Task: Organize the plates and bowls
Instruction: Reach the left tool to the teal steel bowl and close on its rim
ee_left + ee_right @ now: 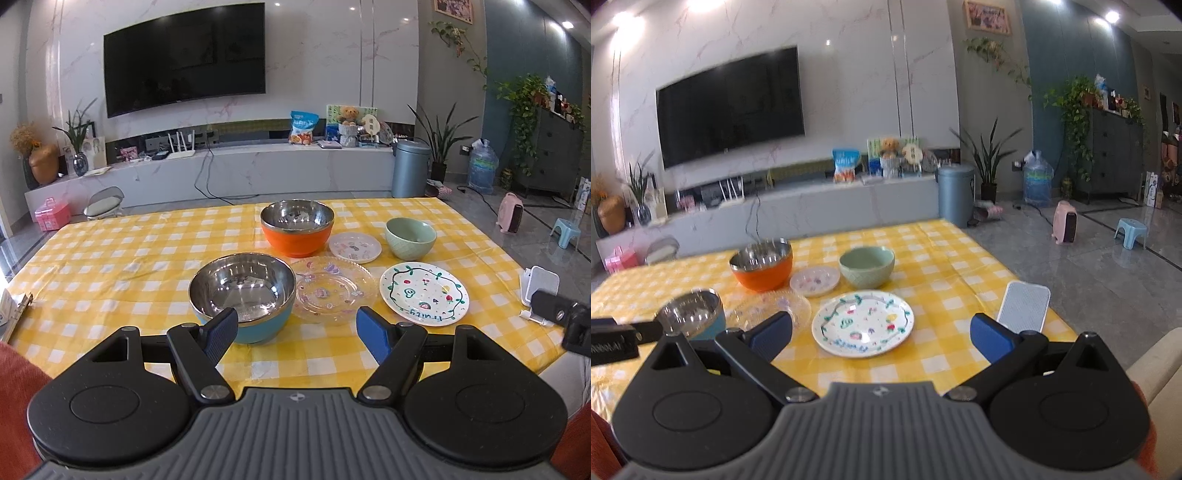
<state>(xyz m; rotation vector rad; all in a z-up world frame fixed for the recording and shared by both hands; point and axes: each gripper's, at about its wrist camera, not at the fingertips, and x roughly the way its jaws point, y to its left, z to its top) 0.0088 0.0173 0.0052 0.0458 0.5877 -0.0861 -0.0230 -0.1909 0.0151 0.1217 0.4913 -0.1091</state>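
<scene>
On the yellow checked tablecloth stand a steel bowl with a blue outside, a steel bowl with an orange outside, a green bowl, a clear glass plate, a small white patterned plate and a white fruit-painted plate. My left gripper is open just short of the blue bowl and glass plate, holding nothing. My right gripper is open, with the fruit plate between its fingers' line of sight and nothing held. The right view also shows the green bowl, orange bowl and blue bowl.
A white phone stand sits near the table's right edge. A notebook lies at the left edge. Beyond the table are a TV cabinet, a grey bin, plants and a tiled floor.
</scene>
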